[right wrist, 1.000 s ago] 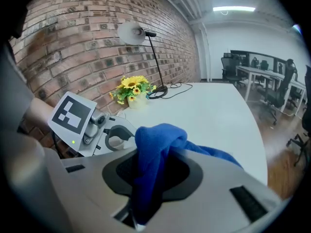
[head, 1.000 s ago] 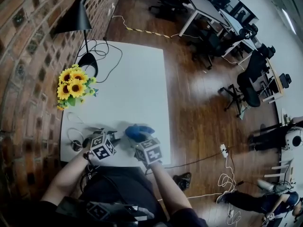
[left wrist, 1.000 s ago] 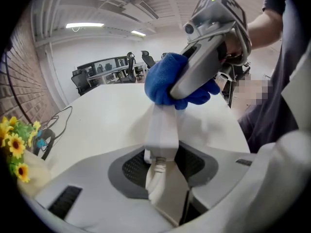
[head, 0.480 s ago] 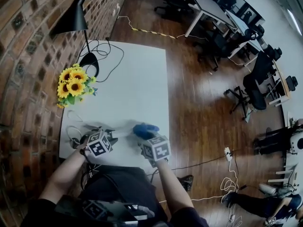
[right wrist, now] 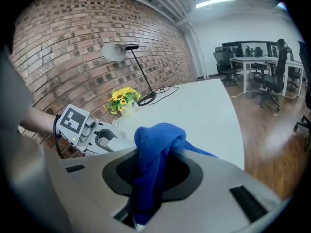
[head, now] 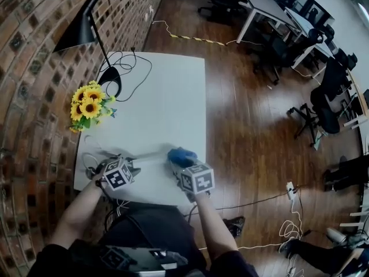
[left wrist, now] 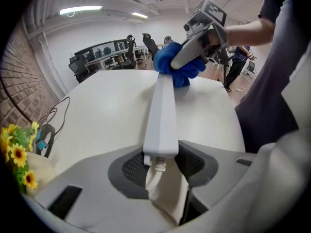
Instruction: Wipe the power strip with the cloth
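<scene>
While at opposite ends, left tool [left wrist: 160,163] tight on power strip [left wrist: 162,108], right tool [right wrist: 151,181] tight on cloth [right wrist: 154,144].

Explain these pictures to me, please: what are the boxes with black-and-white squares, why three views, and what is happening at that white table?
No robot is at work here. A person holds a hand-operated, two-jaw gripper in each hand, and the patterned cubes are part of those grippers. The top-down picture comes from a camera on the person's head. The other two come from cameras riding on each gripper, looking along its jaws. The left gripper is clamped on the cord end of a white power strip that stretches across the white table. The right gripper pinches a blue cloth and holds it against the strip's far end, to wipe it. By the brick wall stand sunflowers and a black lamp.
</scene>
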The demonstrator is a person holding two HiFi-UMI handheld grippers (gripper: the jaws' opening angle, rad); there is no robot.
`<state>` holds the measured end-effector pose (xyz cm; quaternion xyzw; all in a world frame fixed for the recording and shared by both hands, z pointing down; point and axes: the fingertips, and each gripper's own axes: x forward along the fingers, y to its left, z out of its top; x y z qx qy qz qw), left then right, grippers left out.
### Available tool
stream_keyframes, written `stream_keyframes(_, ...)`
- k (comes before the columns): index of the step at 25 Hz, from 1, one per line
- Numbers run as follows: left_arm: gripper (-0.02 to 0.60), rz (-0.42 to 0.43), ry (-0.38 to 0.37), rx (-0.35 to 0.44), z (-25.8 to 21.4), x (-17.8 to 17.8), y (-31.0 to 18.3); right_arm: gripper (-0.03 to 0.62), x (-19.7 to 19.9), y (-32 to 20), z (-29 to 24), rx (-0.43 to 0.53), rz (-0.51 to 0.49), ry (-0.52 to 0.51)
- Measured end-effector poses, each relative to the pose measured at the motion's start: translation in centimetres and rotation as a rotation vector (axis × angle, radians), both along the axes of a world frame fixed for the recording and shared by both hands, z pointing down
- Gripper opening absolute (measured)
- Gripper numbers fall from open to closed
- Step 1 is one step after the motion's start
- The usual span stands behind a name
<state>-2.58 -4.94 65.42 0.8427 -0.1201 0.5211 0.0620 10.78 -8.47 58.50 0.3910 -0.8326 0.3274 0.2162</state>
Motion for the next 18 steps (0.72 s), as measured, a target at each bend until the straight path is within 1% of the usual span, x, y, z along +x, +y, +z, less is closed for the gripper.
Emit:
stream_keyframes(3,0.176,-0.007,-0.016,-0.007,0.1,-0.1,0.0,0.089,1.9,-0.7,0.4,-0.001,0.027,0.001)
stream_keyframes(5,0.176,-0.016,-0.022,-0.011,0.1,-0.1,0.0,0.094,4.0,-1.3,0.9,-0.015,0.070,0.010)
stream_keyframes(7,0.176,-0.024,-0.029,-0.012,0.1,0.0,-0.1,0.091,6.5,-1.6,1.5,-0.035,0.103,0.050)
stream_keyframes(9,0.176,-0.028,-0.038,-0.012,0.0,0.0,0.0,0.091,8.6,-1.4,2.1,-0.048,0.113,0.087)
stream_keyframes(11,0.176,-0.029,-0.046,-0.017,0.0,0.0,0.1,0.089,10.0,-1.0,2.7,-0.066,0.141,0.063)
stream_keyframes(14,0.176,-0.035,-0.060,-0.022,0.2,-0.1,0.0,0.091,10.4,-0.6,2.9,-0.069,0.150,0.028)
stream_keyframes(18,0.176,-0.040,-0.081,-0.027,0.1,0.0,-0.1,0.091,9.0,-0.5,2.2,-0.057,0.110,-0.008)
